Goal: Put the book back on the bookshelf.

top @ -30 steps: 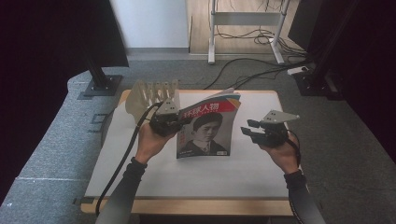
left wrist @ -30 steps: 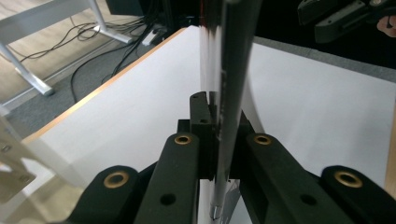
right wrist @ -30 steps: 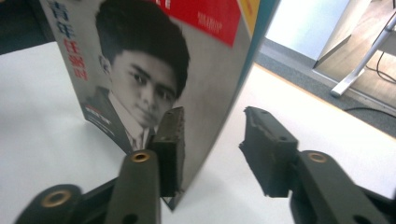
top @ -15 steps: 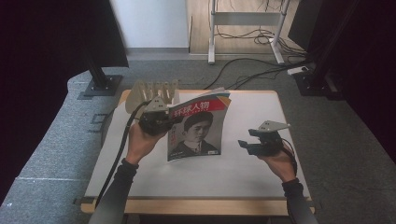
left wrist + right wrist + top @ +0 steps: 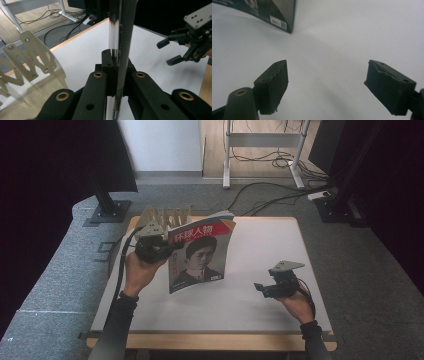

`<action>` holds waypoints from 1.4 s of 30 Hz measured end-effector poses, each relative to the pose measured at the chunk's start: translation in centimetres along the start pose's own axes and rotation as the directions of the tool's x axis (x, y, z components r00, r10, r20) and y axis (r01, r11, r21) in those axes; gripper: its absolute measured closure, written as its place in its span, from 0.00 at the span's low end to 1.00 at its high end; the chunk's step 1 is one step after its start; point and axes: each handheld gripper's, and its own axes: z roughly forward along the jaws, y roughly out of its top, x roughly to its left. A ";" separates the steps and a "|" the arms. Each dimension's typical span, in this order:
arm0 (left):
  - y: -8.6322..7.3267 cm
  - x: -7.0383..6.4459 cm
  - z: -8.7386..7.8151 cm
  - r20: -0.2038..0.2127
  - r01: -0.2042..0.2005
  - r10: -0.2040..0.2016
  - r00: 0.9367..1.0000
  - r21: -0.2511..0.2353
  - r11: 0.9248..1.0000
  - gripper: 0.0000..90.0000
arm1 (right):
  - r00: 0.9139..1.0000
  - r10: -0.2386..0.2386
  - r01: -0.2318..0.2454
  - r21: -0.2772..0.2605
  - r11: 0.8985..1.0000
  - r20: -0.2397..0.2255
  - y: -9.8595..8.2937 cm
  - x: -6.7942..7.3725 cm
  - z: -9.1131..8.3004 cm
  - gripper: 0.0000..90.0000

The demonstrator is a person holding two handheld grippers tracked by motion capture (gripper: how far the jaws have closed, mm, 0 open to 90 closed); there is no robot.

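A magazine (image 5: pixel 200 255) with a portrait cover and a red title band is held upright above the white table (image 5: pixel 260 245). My left gripper (image 5: pixel 159 248) is shut on its left edge. In the left gripper view the magazine (image 5: pixel 120 37) stands edge-on, pinched between the jaws of that gripper (image 5: pixel 116 72). My right gripper (image 5: pixel 264 288) hovers low over the table to the right of the magazine, open and holding nothing. The right gripper view has its jaws spread wide (image 5: pixel 332 85), with the magazine's lower corner (image 5: pixel 274 15) at the top left.
A pale wooden slotted rack (image 5: pixel 165 215) stands at the table's back left, just behind the left gripper, and appears close by as rack (image 5: pixel 27 57). Cables and a metal stand lie on the floor beyond the table.
The left gripper has carried the magazine to the left, nearer the rack. The right gripper has drawn back toward the front edge, away from the magazine, and stays open.
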 end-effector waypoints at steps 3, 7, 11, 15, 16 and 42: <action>-0.1 0.3 -0.8 -0.013 0.011 -0.011 1.000 -0.009 1.000 0.97 | 1.000 0.012 -0.012 0.014 1.000 0.010 -0.8 0.0 0.5 0.15; -0.3 0.7 -1.8 -0.036 0.018 -0.018 0.999 -0.012 1.000 0.97 | 1.000 0.026 -0.026 0.027 0.999 0.014 -1.7 0.0 1.0 0.12; -0.4 1.0 -2.9 -0.063 0.026 -0.027 0.998 -0.019 0.999 0.97 | 0.999 0.027 -0.029 0.047 0.998 0.023 -2.5 0.3 1.6 0.07; -0.6 1.5 -4.1 -0.080 0.042 -0.044 0.996 -0.033 0.999 0.97 | 0.999 0.029 -0.030 0.060 0.998 0.026 -3.2 0.6 2.2 0.00; -0.7 1.6 -4.4 -0.086 0.045 -0.048 0.995 -0.036 0.998 0.97 | 0.999 0.030 -0.032 0.064 0.997 0.028 -3.4 0.6 2.3 0.00; -3.2 5.6 -12.1 -0.302 0.145 -0.165 0.939 -0.087 0.986 0.97 | 0.998 0.025 -0.030 0.087 0.996 0.052 -4.5 1.0 3.3 0.00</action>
